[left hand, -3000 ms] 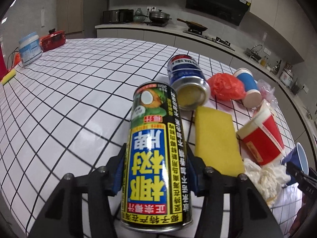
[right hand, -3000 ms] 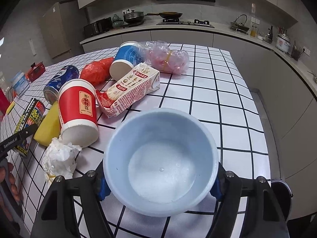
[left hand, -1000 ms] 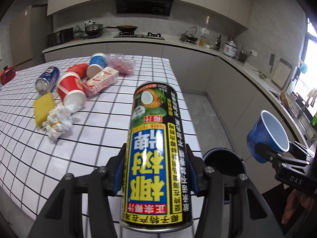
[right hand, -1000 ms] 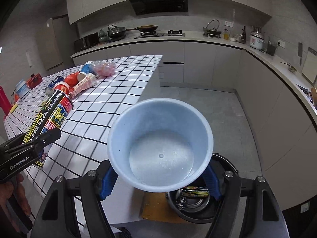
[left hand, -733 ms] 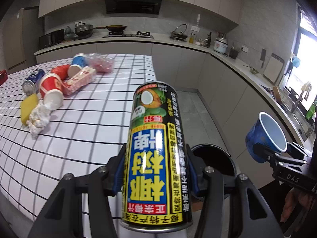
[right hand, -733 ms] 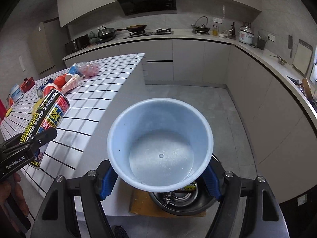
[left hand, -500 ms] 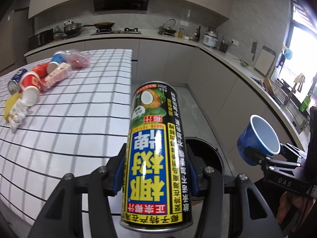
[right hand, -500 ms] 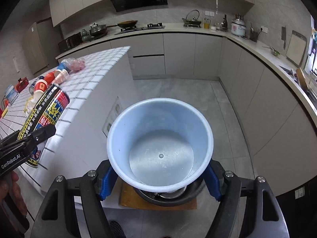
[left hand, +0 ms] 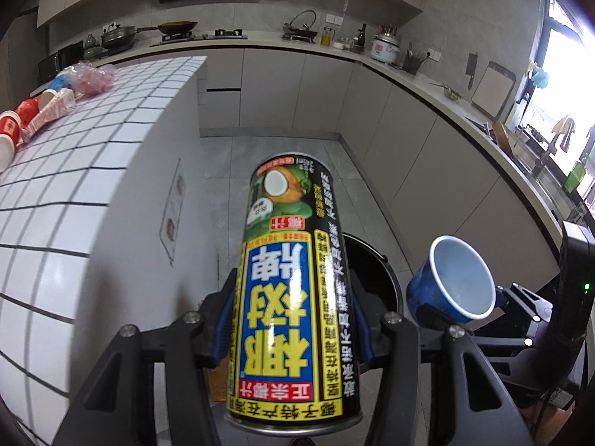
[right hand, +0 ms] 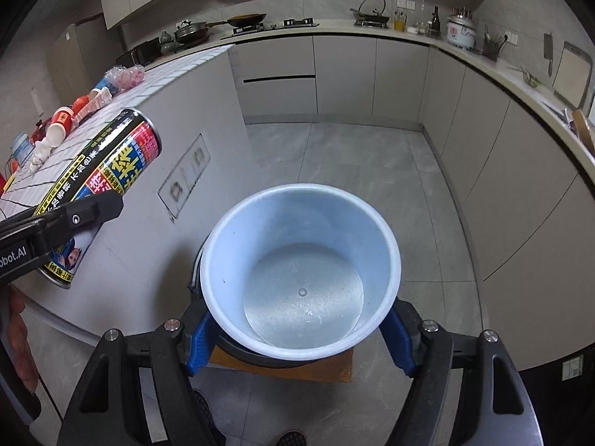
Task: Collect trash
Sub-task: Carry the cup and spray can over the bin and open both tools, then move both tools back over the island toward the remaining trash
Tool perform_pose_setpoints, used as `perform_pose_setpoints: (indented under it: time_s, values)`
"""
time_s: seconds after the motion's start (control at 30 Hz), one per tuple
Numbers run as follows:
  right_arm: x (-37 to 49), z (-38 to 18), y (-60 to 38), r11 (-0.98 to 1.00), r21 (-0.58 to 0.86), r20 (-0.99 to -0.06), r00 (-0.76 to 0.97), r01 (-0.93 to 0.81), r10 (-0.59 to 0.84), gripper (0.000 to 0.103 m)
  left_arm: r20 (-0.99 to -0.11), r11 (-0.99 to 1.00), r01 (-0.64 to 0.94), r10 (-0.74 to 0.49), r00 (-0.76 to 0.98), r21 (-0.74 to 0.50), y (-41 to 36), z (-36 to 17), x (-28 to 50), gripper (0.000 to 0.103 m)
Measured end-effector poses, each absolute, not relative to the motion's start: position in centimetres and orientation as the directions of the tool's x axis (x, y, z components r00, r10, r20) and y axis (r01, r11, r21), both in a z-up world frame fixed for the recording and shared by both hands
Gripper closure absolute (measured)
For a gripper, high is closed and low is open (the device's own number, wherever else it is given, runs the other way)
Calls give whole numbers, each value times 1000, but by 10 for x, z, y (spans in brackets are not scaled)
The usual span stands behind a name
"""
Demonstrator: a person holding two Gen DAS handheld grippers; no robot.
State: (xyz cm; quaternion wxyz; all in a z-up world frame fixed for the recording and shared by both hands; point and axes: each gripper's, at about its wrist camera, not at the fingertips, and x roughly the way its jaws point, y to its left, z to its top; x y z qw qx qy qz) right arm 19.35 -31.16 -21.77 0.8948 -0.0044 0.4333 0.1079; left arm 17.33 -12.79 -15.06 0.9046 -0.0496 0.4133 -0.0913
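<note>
My left gripper [left hand: 292,319] is shut on a tall coconut-juice can [left hand: 292,290] with a yellow, blue and black label, held upright past the counter's end. The can [right hand: 100,182] also shows at the left of the right wrist view. My right gripper [right hand: 299,329] is shut on a blue paper cup [right hand: 301,271] with its open mouth facing the camera; that cup [left hand: 455,280] appears at the right in the left wrist view. A round black trash bin [left hand: 375,275] stands on the floor below both, mostly hidden behind the can and the cup.
The white tiled counter [left hand: 74,171] runs along the left with leftover trash at its far end: a red cup [left hand: 9,130], a carton [left hand: 50,113], a clear plastic bag [left hand: 93,76]. Grey cabinets [right hand: 483,156] line the back and right. The bin sits on a brown mat [right hand: 297,369].
Both grippers have carried the can and the cup off the counter, rightward and down. The counter has slid to the left and the floor bin has come up under them.
</note>
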Motion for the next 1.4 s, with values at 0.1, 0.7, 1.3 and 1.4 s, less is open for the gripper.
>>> perform_pose_setpoints:
  time_s: [0.1, 0.7, 1.3, 1.4]
  values:
    - [200, -231, -318, 974, 88, -782, 591, -207, 196, 27, -743, 978, 128, -210, 635, -167, -140, -156, 179, 50]
    - [227, -297, -333, 941, 113, -808, 523, -318, 273, 0, -727, 988, 13, -121, 676, -152, -131, -157, 205, 15]
    - [232, -234, -314, 956, 91, -834, 502, -280, 226, 0, -741, 993, -12, -78, 667, -115, -124, -124, 186, 15]
    - [233, -215, -310, 954, 98, -823, 516, -282, 237, 0, -734, 994, -18, -66, 676, -106, -117, -113, 183, 15]
